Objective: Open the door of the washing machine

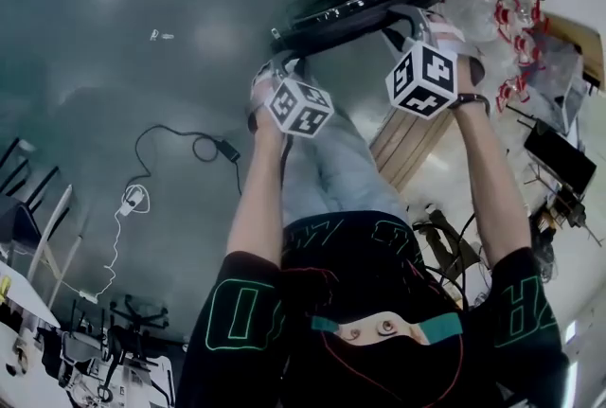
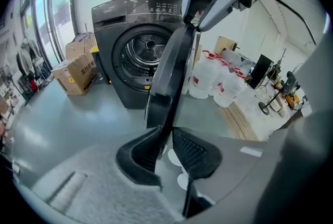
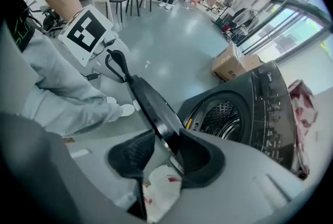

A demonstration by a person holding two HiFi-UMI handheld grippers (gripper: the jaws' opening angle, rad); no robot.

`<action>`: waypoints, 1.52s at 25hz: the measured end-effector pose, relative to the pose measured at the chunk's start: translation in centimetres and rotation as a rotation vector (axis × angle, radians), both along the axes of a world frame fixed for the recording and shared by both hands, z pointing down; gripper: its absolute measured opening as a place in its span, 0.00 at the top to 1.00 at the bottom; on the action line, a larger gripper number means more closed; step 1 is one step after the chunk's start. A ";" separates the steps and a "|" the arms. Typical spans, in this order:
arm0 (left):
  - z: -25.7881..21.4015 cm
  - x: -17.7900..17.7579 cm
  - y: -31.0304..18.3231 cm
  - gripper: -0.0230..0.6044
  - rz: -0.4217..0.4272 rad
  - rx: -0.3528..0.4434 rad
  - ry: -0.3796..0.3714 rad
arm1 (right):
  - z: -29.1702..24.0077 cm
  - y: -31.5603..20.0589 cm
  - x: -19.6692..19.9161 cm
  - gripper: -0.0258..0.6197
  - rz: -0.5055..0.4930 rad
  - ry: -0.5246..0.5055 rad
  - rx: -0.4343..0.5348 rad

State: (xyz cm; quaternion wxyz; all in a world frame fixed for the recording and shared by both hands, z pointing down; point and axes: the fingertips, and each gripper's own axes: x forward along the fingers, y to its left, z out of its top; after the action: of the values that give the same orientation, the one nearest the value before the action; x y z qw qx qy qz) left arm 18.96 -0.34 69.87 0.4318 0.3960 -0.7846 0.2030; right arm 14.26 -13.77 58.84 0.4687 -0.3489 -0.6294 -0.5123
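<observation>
Jaws of the left gripper pinch narrow on the edge of the door; the right gripper stands wide around that same swung-out door. Beyond, the washing machine shows its drum uncovered, with a cardboard box beside it, contents unseen.

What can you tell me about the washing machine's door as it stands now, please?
The door is a round, glossy black panel, plastic by its look, swung open away from the dark grey washing machine, whose drum lies exposed. Both gripper views show it edge-on. The left tongs appear pinched on one part of its rim; the right tongs straddle another part, jaws wide, with a gap at one jaw.
</observation>
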 end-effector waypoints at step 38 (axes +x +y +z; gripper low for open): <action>-29.5 5.1 -5.3 0.95 -0.733 0.265 -0.405 | -17.8 -2.8 5.8 0.96 0.301 -0.119 -1.036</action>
State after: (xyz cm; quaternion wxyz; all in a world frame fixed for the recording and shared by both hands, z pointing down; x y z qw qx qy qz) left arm 24.04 -5.63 40.33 0.2581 0.0956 -0.9613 0.0075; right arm 20.10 -16.57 41.06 0.2672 -0.4106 -0.8680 -0.0813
